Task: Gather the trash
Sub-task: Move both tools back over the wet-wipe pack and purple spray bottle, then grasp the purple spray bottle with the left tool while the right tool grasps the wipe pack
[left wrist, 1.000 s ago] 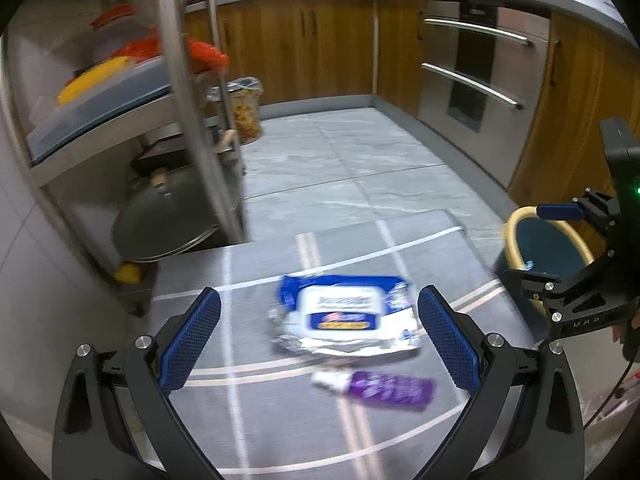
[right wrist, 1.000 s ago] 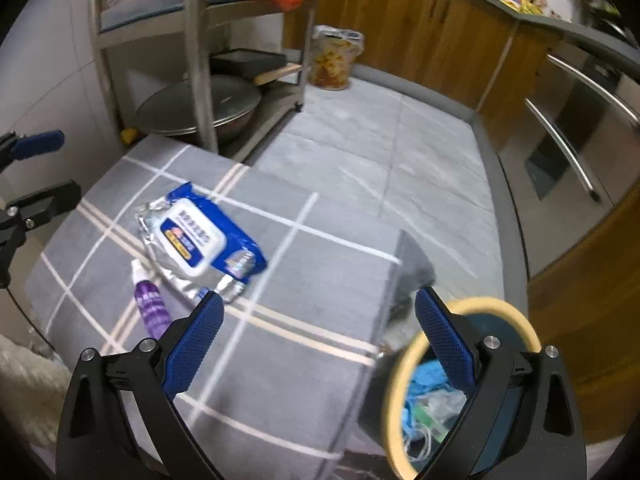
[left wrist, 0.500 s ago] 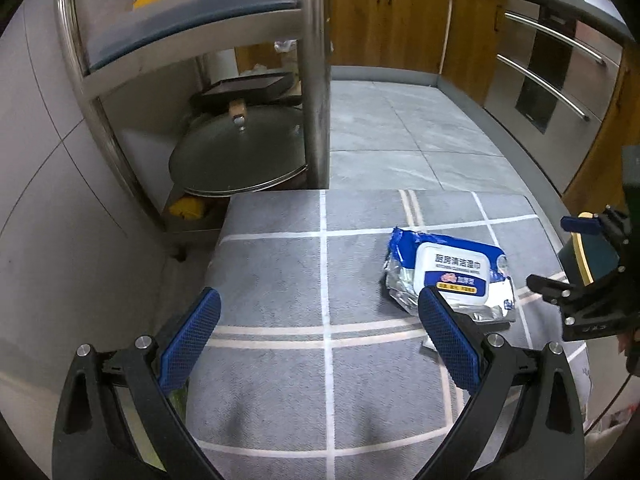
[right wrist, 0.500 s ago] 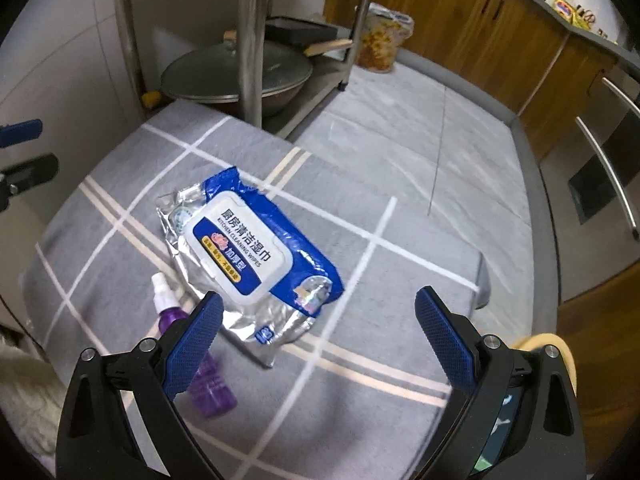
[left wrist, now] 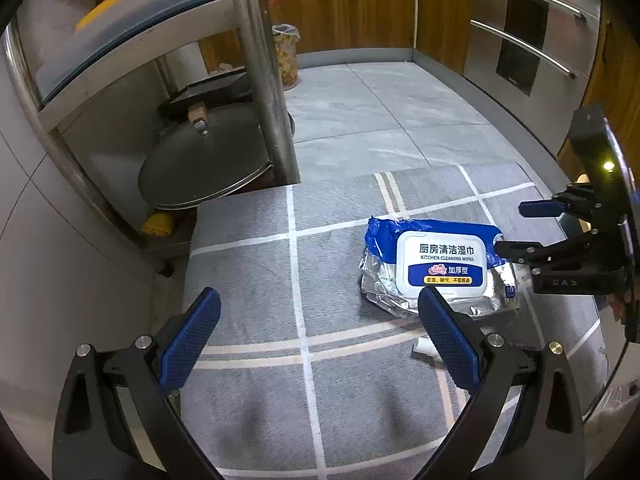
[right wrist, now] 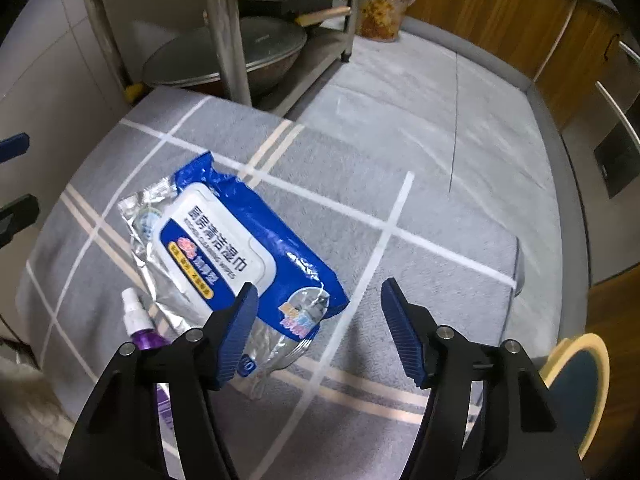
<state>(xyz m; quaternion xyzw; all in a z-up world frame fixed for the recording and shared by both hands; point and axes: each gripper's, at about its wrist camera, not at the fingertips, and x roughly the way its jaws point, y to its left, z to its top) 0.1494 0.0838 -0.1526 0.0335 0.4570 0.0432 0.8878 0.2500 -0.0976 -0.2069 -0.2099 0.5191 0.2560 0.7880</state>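
Note:
A blue and silver wet-wipe pack [left wrist: 436,266] [right wrist: 232,248] lies flat on a grey checked cloth [left wrist: 280,280]. A small purple spray bottle [right wrist: 140,328] lies beside it; only its white cap [left wrist: 424,348] shows in the left wrist view. My left gripper [left wrist: 316,332] is open and empty, just left of the pack. My right gripper [right wrist: 316,320] is open and empty, low over the pack's near right corner; it also shows in the left wrist view [left wrist: 560,236]. A yellow-rimmed bin [right wrist: 580,376] stands at the lower right.
A steel rack [left wrist: 256,64] with a wok lid [left wrist: 204,164] stands behind the cloth at the left. A lined bin of scraps [right wrist: 384,4] stands by the wooden cabinets [right wrist: 500,8]. Grey tiled floor [right wrist: 460,120] lies beyond the cloth's far edge.
The right gripper has come down and forward over the pack's corner, and its jaws have narrowed somewhat. The left gripper swung left off the pack, then drifted back toward it.

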